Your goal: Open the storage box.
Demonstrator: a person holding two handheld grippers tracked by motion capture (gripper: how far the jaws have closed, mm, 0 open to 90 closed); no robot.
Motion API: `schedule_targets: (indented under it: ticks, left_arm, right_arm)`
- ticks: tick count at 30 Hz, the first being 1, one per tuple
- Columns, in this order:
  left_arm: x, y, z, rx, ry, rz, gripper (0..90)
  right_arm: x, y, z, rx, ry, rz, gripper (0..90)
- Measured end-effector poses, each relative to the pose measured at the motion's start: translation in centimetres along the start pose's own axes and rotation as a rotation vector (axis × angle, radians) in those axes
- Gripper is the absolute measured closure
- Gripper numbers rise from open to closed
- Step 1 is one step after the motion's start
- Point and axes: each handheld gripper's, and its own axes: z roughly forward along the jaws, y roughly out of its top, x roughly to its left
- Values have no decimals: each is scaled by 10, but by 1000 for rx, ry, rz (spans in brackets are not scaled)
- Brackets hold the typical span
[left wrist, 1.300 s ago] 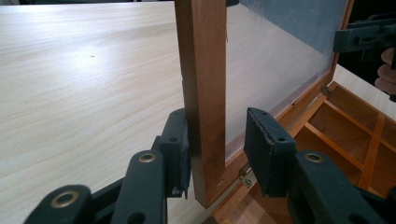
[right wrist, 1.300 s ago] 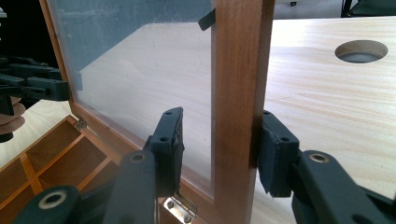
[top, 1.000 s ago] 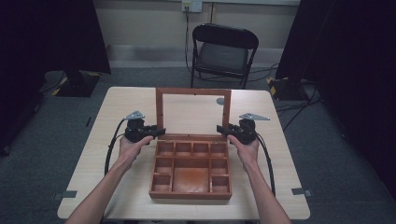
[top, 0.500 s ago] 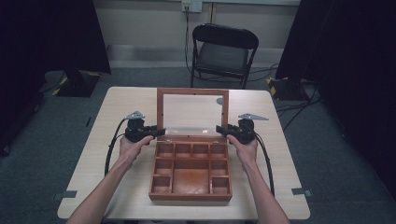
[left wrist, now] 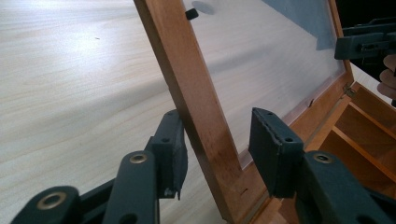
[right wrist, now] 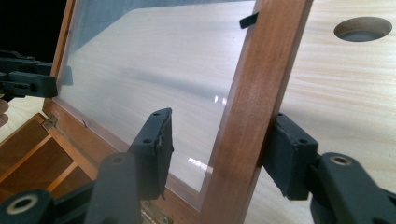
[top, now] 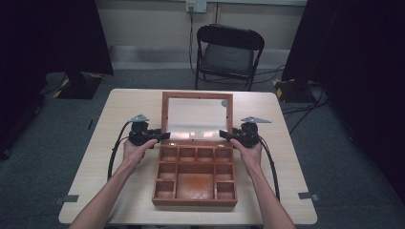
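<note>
An open wooden box (top: 195, 201) with several empty compartments sits mid-table. Its hinged lid (top: 197, 95), a wooden frame around a clear pane, stands up and leans back. My left gripper (top: 164, 136) is open at the lid's left rail. In the left gripper view, that gripper (left wrist: 219, 154) straddles the rail (left wrist: 187, 79), with the rail near one pad and a gap to the other. My right gripper (top: 224, 135) is open at the lid's right rail. In the right gripper view, that gripper (right wrist: 224, 149) straddles the rail (right wrist: 261, 79), which lies against the outer pad.
The pale wooden table (top: 124, 107) has bare room on both sides of the box and a round cable hole (right wrist: 362, 29) behind the lid. A black folding chair (top: 228, 52) stands beyond the far edge. Cables trail from both grippers toward the person.
</note>
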Motion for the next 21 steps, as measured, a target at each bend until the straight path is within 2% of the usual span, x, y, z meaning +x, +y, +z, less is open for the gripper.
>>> schedule_targets:
  ticks: [14, 21]
  left_arm:
    - [1, -3, 5, 25, 3, -4, 475]
    - [1, -6, 8, 30, 1, -25, 441]
  right_arm:
    - [-1, -5, 9, 31, -12, 20, 353]
    - [-1, -8, 11, 57, -10, 27, 315]
